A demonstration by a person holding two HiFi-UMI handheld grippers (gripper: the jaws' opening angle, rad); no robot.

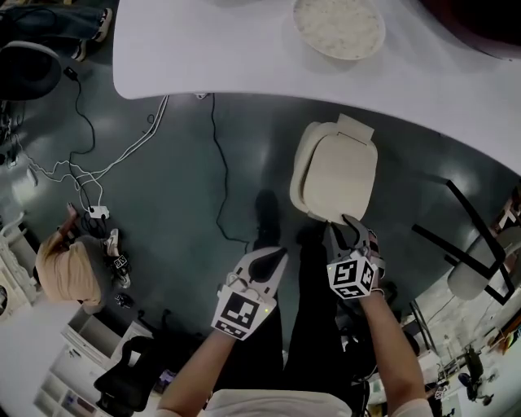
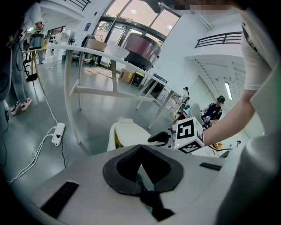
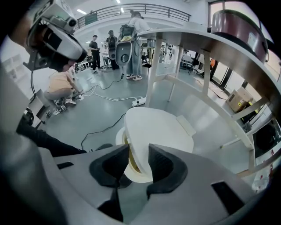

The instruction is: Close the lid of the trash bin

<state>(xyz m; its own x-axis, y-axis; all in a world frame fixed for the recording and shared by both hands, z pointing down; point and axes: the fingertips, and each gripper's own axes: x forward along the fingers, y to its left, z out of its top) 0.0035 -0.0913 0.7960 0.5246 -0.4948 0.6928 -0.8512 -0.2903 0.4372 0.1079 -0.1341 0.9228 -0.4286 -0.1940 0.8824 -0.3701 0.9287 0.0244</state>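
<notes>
Left tool and right tool sit low in the head view, with the right one's tips at the near edge of the cream trash bin. The bin stands on the grey floor beside the white bench, which carries a bowl.

From the left gripper view, the left tool is clenched, tips together with nothing between them. The trash bin stands beyond it, and the right tool reaches in from the right.

From the right gripper view, the right tool grasps the front rim of the lid. The lid is tilted slightly up, leaving a gap above the bin's body.
</notes>
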